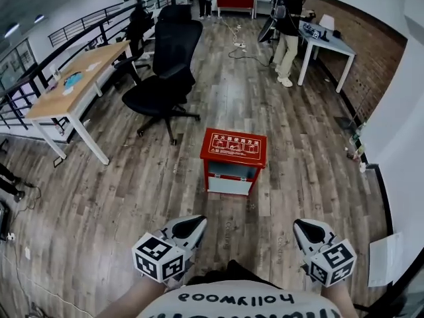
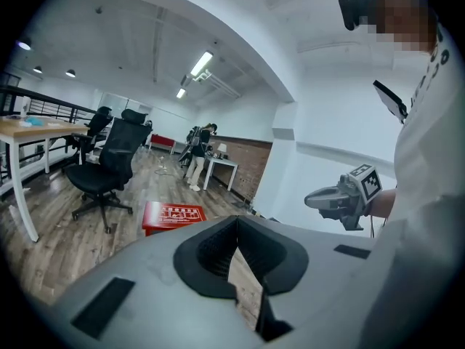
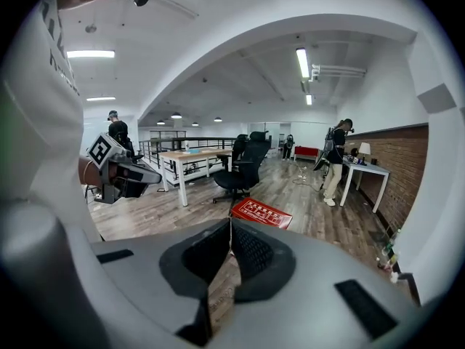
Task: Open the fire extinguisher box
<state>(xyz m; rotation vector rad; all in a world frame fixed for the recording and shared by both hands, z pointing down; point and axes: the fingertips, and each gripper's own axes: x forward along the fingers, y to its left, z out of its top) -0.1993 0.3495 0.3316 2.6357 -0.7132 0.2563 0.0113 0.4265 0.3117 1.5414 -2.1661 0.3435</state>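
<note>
The red fire extinguisher box (image 1: 233, 149) stood on the floor, well ahead, apparently closed. The left hand-held gripper (image 1: 191, 226) and right hand-held gripper (image 1: 307, 230) were pressed together, empty, near the body. Approach seemed the step; next, reaching the box with spread jaws.

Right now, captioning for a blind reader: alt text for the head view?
A red fire extinguisher box stands untouched on the wood floor ahead. The left tool and right tool are held low, both shut and empty. A black office chair stands beyond.
</note>
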